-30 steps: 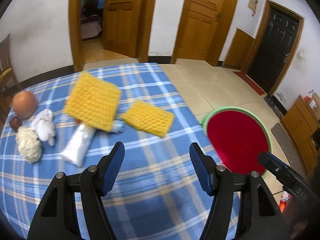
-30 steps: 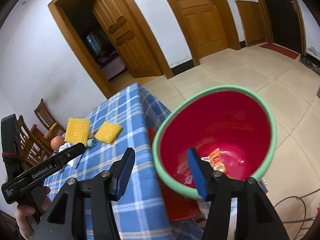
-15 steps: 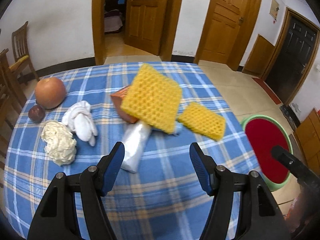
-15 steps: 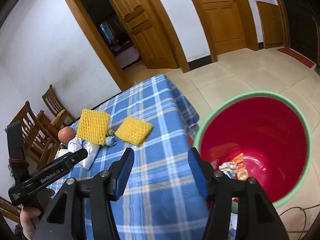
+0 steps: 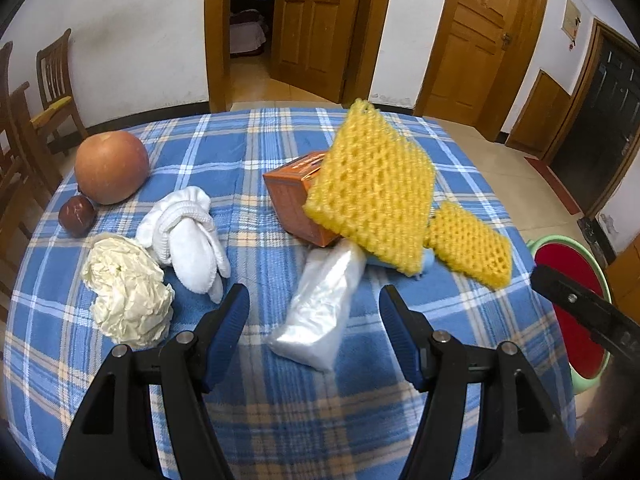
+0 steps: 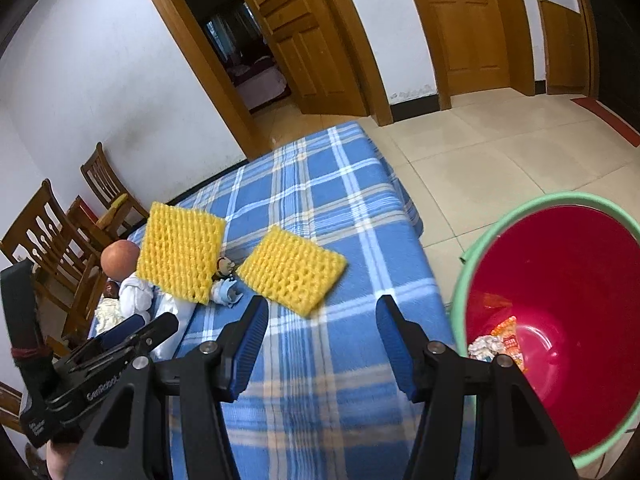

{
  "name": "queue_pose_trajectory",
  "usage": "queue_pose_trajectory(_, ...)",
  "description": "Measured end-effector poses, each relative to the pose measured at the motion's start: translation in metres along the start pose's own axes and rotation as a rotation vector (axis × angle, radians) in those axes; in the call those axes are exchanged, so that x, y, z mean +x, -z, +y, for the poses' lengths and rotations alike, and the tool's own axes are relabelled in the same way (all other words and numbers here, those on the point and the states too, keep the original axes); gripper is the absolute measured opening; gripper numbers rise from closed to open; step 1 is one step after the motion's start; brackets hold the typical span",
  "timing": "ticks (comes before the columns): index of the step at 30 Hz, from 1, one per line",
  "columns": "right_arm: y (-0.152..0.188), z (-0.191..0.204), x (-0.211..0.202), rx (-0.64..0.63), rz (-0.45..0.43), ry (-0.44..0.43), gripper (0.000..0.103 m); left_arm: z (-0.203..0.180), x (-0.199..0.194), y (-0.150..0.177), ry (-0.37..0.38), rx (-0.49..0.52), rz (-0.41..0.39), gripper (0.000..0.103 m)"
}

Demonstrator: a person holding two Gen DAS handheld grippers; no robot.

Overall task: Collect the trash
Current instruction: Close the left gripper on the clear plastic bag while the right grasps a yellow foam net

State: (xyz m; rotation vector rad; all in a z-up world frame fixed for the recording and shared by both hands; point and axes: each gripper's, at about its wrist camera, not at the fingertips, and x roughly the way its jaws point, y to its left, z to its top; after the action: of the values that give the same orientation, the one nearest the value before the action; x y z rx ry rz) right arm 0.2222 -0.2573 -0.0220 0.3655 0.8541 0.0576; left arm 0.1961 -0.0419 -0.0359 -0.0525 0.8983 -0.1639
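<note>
My left gripper [image 5: 314, 304] hangs open and empty over the blue checked tablecloth [image 5: 280, 412], just short of a clear plastic wrapper [image 5: 320, 312]. Behind the wrapper a large yellow foam net [image 5: 372, 208] leans on an orange box [image 5: 294, 192], and a smaller yellow net [image 5: 470, 244] lies to its right. Crumpled paper [image 5: 126, 292] and a white cloth [image 5: 188, 232] lie left of the gripper. My right gripper [image 6: 318, 320] is open and empty above the cloth [image 6: 320, 360], near the smaller net [image 6: 294, 270]. The red bin with a green rim [image 6: 560, 320] stands on the floor at right, with wrappers [image 6: 496, 344] inside.
An apple [image 5: 111, 167] and a small dark fruit [image 5: 76, 216] sit at the table's far left. A small blue figurine [image 6: 226, 292] lies between the nets. Wooden chairs [image 6: 52, 240] stand left of the table. Tiled floor [image 6: 480, 152] and wooden doors lie beyond.
Both grippers have swung left from the red bin toward the table. In the left view the trash pile has come to the centre and closer; in the right view the bin has slid to the right edge.
</note>
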Motion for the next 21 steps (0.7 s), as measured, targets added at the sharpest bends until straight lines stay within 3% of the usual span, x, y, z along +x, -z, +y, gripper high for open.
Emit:
queue_pose_trajectory(11,-0.006,0.008,0.035,-0.026,0.027,0.015,0.059,0.005,0.016,0.004,0.011,0.008,0.017,0.066)
queue_pose_trajectory(14,-0.007,0.010,0.039,-0.037,0.020,0.011,0.059,0.002,0.016,0.005,0.004,0.023,0.012,0.061)
queue_pose_trajectory(17,-0.008,0.015,0.043,-0.048,0.012,0.011,0.046,-0.002,0.015,0.006,0.000,0.039,0.006,0.051)
queue_pose_trajectory(19,-0.007,0.017,0.045,-0.061,0.013,0.015,0.030,-0.004,0.014,0.006,0.005,0.047,0.004,0.041)
queue_pose_trajectory(21,-0.006,0.017,0.046,-0.071,0.018,0.017,0.020,-0.005,0.014,0.005,0.016,0.045,0.005,0.033)
